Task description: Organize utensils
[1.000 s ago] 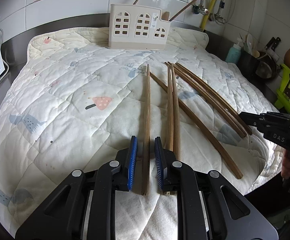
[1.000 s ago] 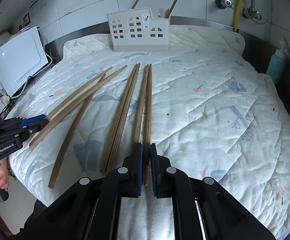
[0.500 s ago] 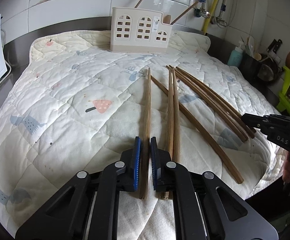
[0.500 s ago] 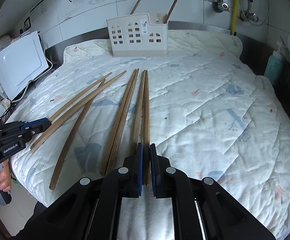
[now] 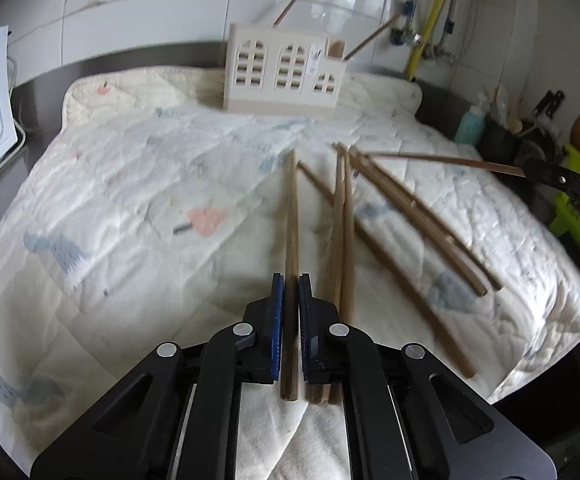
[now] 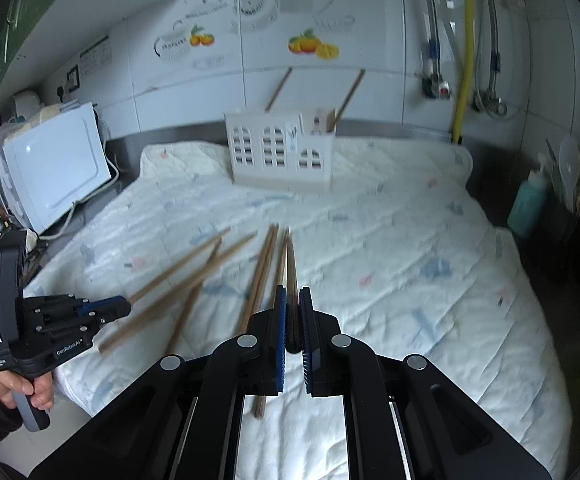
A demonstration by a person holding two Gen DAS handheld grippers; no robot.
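Several long wooden chopsticks (image 5: 410, 216) lie on a quilted cloth (image 5: 130, 200). My left gripper (image 5: 288, 280) is shut on the near end of the leftmost chopstick (image 5: 291, 208), which still rests on the cloth. My right gripper (image 6: 292, 292) is shut on another chopstick (image 6: 291, 256) and holds it raised off the cloth. In the left wrist view that raised chopstick (image 5: 442, 159) sticks out level from the right gripper (image 5: 530, 168). A cream utensil holder (image 6: 280, 152) stands at the far edge with two chopsticks upright in it.
A white appliance (image 6: 54, 168) sits left of the cloth, and a teal bottle (image 6: 528, 204) and dark pots stand on the right. A yellow pipe (image 6: 466, 40) runs up the tiled wall. A person's hand (image 6: 18, 388) grips the left gripper's handle.
The left jaws closed onto the leftmost chopstick. The right gripper rose and tilted up, lifting its chopstick off the cloth.
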